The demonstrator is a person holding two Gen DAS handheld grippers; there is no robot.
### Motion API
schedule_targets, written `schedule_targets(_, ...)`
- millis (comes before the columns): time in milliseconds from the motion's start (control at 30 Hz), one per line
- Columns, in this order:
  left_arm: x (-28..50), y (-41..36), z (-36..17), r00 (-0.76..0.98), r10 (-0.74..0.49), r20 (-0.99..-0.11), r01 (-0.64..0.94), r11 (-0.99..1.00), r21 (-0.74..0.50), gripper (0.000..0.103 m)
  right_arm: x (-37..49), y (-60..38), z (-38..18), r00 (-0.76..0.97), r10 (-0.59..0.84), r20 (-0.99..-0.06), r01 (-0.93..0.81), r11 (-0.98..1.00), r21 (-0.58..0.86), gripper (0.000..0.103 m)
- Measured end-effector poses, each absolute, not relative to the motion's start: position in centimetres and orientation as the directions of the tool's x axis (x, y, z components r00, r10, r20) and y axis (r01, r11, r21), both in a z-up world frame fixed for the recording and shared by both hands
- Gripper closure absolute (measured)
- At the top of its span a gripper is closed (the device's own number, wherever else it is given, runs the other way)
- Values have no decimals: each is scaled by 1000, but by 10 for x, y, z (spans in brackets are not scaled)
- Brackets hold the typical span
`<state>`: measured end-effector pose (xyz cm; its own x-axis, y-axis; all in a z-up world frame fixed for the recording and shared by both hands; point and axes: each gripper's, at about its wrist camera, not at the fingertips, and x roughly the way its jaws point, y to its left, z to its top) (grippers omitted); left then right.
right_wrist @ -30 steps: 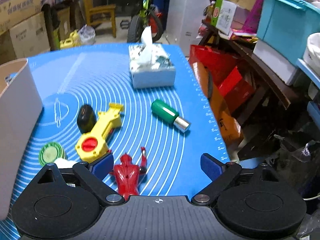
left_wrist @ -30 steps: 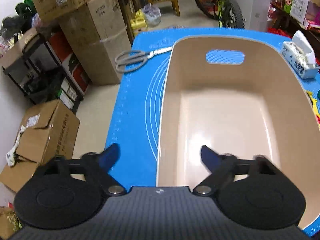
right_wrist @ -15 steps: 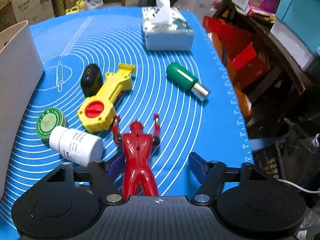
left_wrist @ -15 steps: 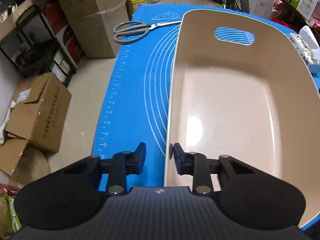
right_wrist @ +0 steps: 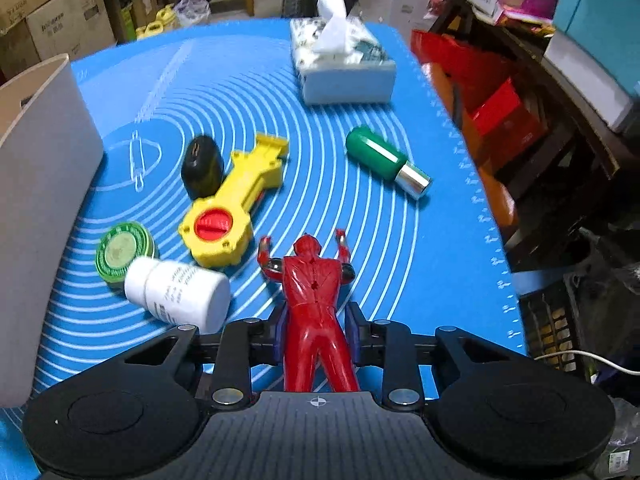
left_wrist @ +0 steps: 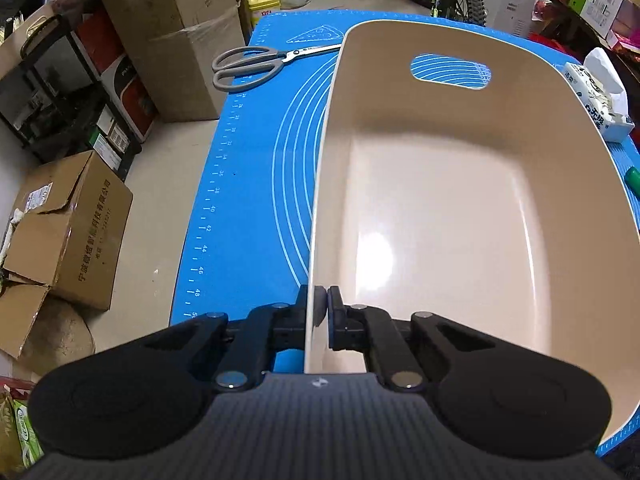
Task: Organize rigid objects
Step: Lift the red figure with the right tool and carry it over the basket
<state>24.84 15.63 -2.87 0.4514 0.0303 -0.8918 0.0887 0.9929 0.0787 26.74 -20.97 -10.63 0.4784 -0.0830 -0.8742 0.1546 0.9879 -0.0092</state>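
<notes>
The left hand-held gripper (left_wrist: 319, 312) is clamped on the near left wall of the beige bin (left_wrist: 440, 240), one finger outside the rim and one inside. The bin sits on the blue mat (left_wrist: 248, 184) that covers the desk, and its floor is bare. Left of the bin a strip of mat runs to the desk's left edge, marked with a ruler scale reading 40, 42, 44, 46, 48. Scissors (left_wrist: 256, 63) lie at the far left, their tip near the bin's far corner. A tissue pack (left_wrist: 596, 100) with Chinese print sits to the bin's right.

The right hand-held gripper (right_wrist: 316, 338) is closed on the legs of the red figure (right_wrist: 314, 292), which lies face down with its arms pointing far. Just left lie a white bottle (right_wrist: 180, 294) with small unreadable print, touching a green tin (right_wrist: 122, 250), and a yellow toy (right_wrist: 236, 208) with a black object (right_wrist: 202, 166) against it. A green cylinder (right_wrist: 386, 162) lies apart toward the right edge. The mat is open to the right of the figure as far as the desk edge. The bin's wall (right_wrist: 40, 200) stands at far left
</notes>
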Motion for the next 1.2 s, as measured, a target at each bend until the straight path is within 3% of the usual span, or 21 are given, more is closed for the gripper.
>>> schedule_targets(233,249,155,-29,452,35,-892,89,992,84,93,260,-211,-81,539,-103,-836,204,979,10,65)
schedule_targets(500,249,153,-29,449,45,-892,87,992,94,93,248,-195,-33,671,-122,-731,214,976,33,65)
schedule_targets(900,248,152,-29,450,52,-892,89,991,102,93,257,-131,35,819,-3,-574,54,996,72,65)
schedule_targets(1200,249,150,-29,450,60,-891,87,990,110,93,281,-54,43,826,121,-550,-105,993,62,65)
